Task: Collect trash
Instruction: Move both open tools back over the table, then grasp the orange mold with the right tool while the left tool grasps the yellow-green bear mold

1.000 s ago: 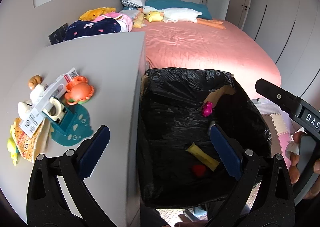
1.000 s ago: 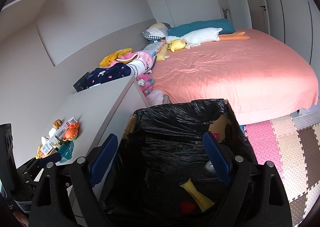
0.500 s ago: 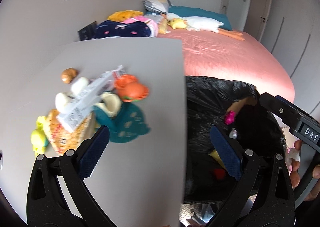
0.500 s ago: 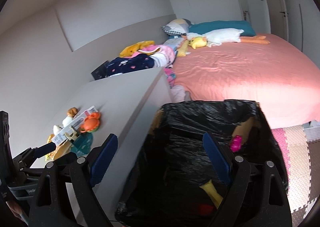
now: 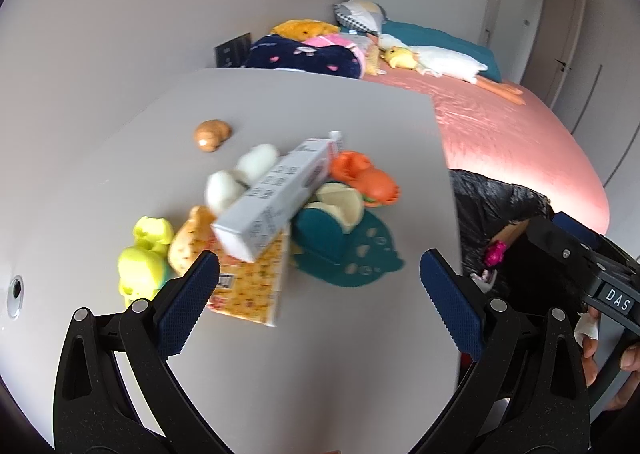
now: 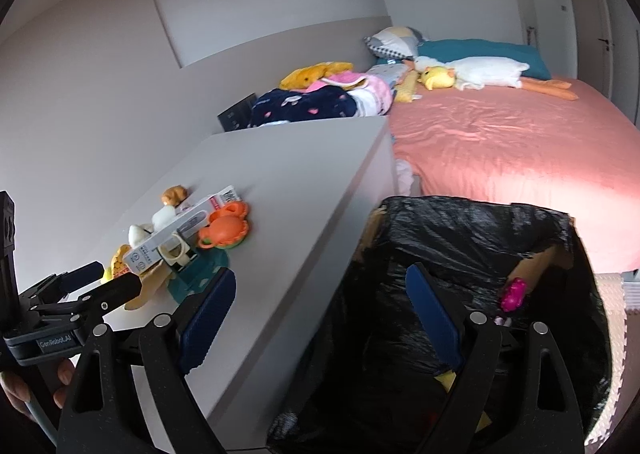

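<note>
A pile of items lies on the grey desk (image 5: 328, 118): a white carton box (image 5: 276, 194) across the top, a yellow printed packet (image 5: 252, 282), a teal tape dispenser (image 5: 320, 238), an orange toy (image 5: 368, 178), yellow toys (image 5: 144, 258), white pieces and a small brown piece (image 5: 212, 133). My left gripper (image 5: 320, 294) is open and empty just in front of the pile. My right gripper (image 6: 320, 314) is open and empty above the edge of the black-lined bin (image 6: 480, 230), which holds a pink item (image 6: 514, 294) and a yellow wrapper (image 6: 446, 380).
A bed with a pink sheet (image 6: 520, 158) lies beyond the bin, with plush toys and clothes (image 6: 320, 98) at its head. The desk runs along the wall (image 6: 100, 94). Foam floor mats (image 6: 624, 334) lie at the right. The pile also shows in the right wrist view (image 6: 180, 230).
My left gripper has swung left from over the bin to over the desk, and now faces the pile. My right gripper has turned slightly left; both stayed open.
</note>
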The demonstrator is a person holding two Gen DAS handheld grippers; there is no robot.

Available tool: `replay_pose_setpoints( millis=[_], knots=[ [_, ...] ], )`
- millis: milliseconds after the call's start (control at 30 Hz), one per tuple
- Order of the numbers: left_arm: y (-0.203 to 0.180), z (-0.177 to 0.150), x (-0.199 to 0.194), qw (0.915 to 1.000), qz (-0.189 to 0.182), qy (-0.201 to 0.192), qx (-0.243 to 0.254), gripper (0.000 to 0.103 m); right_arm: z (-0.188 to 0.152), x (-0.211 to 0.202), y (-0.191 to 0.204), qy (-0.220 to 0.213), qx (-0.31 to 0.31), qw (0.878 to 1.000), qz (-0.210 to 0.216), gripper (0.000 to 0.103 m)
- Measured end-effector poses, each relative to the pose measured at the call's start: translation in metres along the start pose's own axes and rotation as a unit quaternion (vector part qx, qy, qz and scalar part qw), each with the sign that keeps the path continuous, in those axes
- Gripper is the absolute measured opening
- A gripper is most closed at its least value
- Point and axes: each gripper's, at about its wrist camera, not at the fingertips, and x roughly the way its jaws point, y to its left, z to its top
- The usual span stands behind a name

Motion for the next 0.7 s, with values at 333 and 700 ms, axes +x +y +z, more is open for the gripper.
replay_pose_setpoints(
  millis=[333,700],
  knots=[
    [0.046,-0.002,0.002,0.9990,0.028,-0.001,-0.036,0.097,0.013,0.036,0.024,0.023,-0.011,0.999,0.024,0.087],
    [0.091,-0.006,0.005,0.9952,0.076,-0.008,-0.061,0.097,0.028,0.083,0.046,0.054,-0.038,0.996,0.056,0.077]
  ],
)
